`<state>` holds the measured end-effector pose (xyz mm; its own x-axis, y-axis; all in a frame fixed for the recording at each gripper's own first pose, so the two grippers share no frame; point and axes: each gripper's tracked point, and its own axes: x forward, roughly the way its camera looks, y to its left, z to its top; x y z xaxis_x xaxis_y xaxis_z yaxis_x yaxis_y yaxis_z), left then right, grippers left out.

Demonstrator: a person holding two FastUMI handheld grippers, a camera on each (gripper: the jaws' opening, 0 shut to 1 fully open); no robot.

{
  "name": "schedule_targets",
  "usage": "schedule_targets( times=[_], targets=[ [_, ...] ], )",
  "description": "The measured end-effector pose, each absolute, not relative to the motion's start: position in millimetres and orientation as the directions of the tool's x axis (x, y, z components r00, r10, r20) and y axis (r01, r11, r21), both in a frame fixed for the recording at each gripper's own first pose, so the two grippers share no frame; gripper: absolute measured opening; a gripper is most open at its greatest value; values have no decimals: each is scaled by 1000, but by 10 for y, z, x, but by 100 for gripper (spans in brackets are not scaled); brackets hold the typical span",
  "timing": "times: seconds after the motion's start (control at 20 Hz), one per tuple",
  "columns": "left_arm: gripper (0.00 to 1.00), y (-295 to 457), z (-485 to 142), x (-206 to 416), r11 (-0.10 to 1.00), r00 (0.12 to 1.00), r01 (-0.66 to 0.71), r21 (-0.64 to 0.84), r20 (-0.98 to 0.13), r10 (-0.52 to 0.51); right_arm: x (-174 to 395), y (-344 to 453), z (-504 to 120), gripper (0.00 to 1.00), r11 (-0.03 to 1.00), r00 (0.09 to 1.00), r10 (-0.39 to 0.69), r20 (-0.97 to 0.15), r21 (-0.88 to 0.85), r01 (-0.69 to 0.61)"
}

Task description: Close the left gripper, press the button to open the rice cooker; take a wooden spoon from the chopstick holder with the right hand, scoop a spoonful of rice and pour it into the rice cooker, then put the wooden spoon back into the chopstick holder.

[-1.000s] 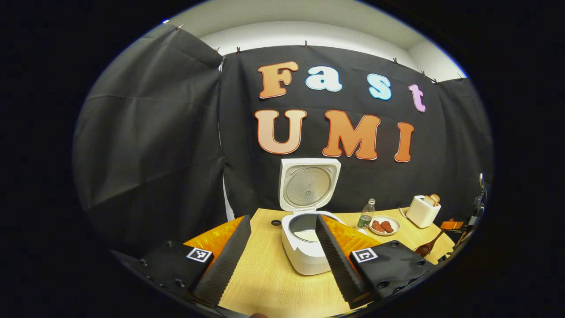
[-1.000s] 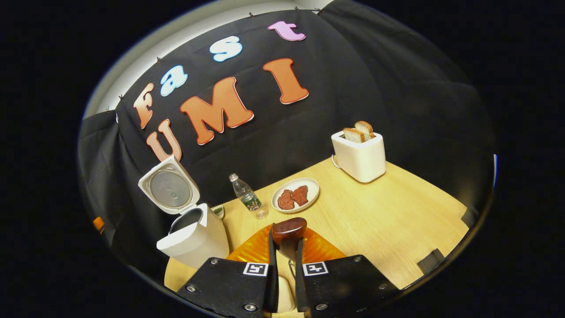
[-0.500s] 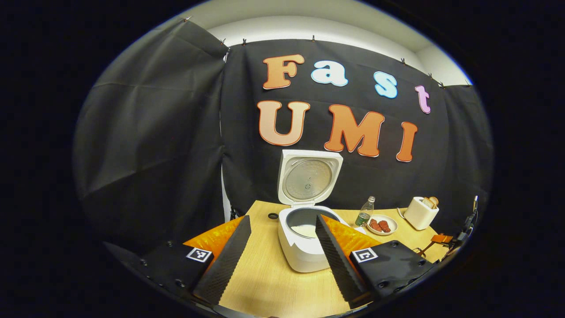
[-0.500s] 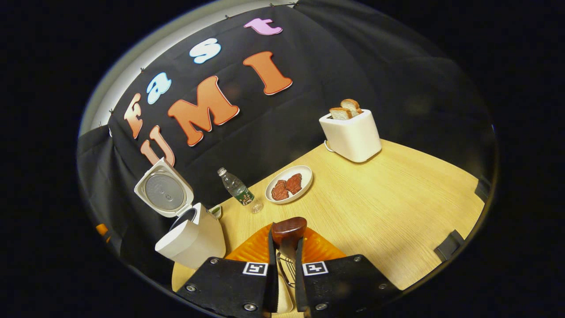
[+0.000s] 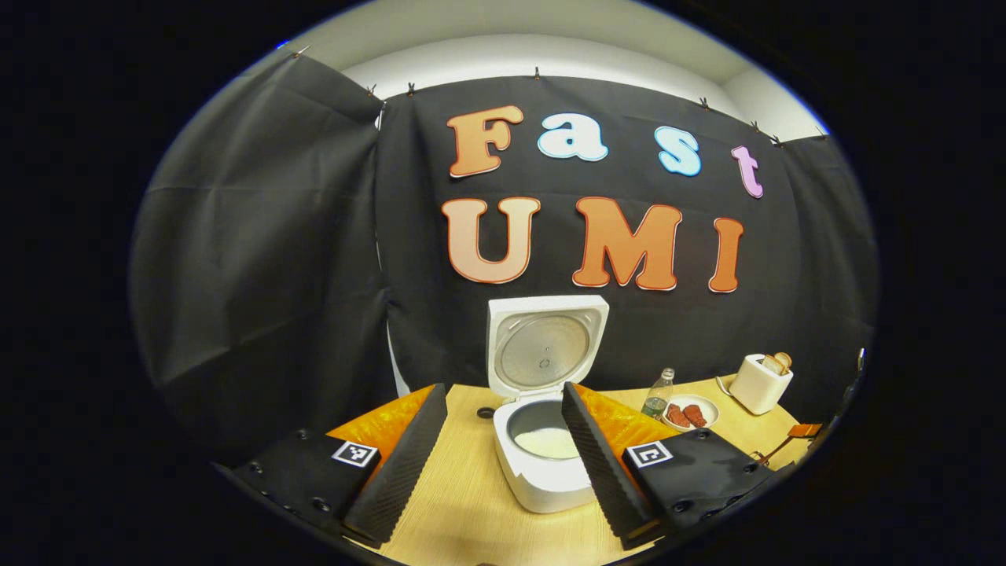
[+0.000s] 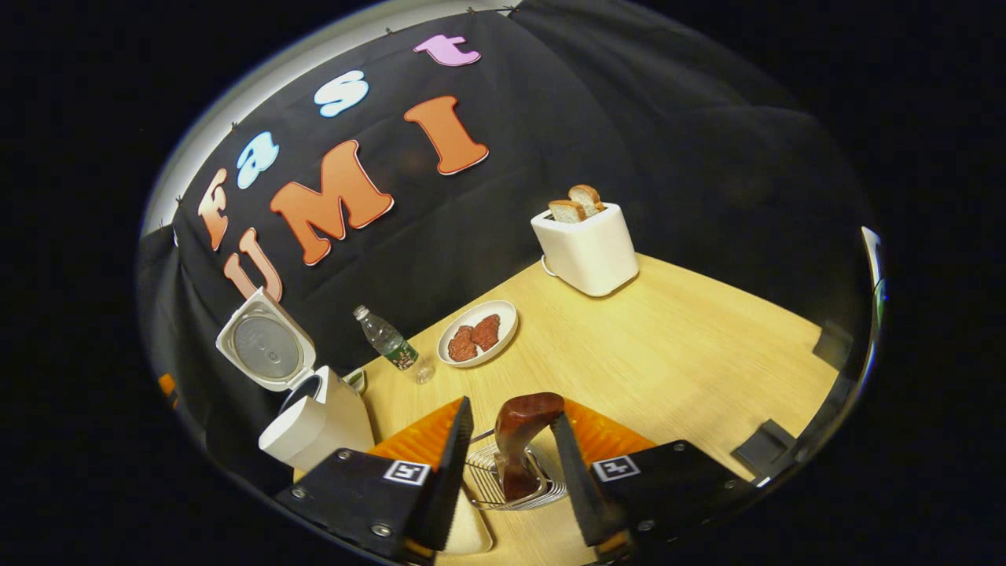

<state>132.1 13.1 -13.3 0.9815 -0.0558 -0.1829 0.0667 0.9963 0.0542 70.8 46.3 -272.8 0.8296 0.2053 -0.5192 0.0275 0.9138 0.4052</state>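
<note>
In the right gripper view, the right gripper [image 6: 507, 460] is seen with its jaws spread apart, and the wooden spoon [image 6: 520, 440] stands between the fingers without being pressed by either. The spoon is dark reddish-brown and glossy, with a rounded bowl uppermost and a short neck running down into the wire chopstick holder [image 6: 511, 481], a basket of thin metal rods that rests on the pale wooden table [image 6: 676, 354].

To the left, the white rice cooker [image 6: 318, 420] is shown with its lid raised, the metal inner face of the lid being exposed. A water bottle [image 6: 389, 346], a plate of reddish food [image 6: 477, 343] and a white toaster [image 6: 585, 250] holding bread slices are placed farther back.

In the left gripper view, the left gripper [image 5: 503, 452] is held released, its fingers set wide on either side of the rice cooker [image 5: 542, 464], which sits well ahead of them. White rice [image 5: 546, 442] is visible in the inner pot.
</note>
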Motion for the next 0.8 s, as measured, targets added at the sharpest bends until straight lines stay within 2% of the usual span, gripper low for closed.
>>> schedule_targets(
  times=[0.05,0.25,0.55,0.8],
  targets=[
    [99,66,-46,1450,996,983,70,62,-172,-59,734,405,-2723,78,926,831,179,-526,376,38],
    [100,-224,256,2017,994,988,87,64,-135,-78,751,278,-2560,95,951,842,136,-523,306,36],
    [99,-662,619,2999,988,986,128,81,-118,-118,731,86,-2414,95,944,843,101,-528,318,86],
    [100,-839,472,3812,986,978,132,106,-176,-112,642,-168,-2314,95,943,843,44,-536,301,142]
  ],
)
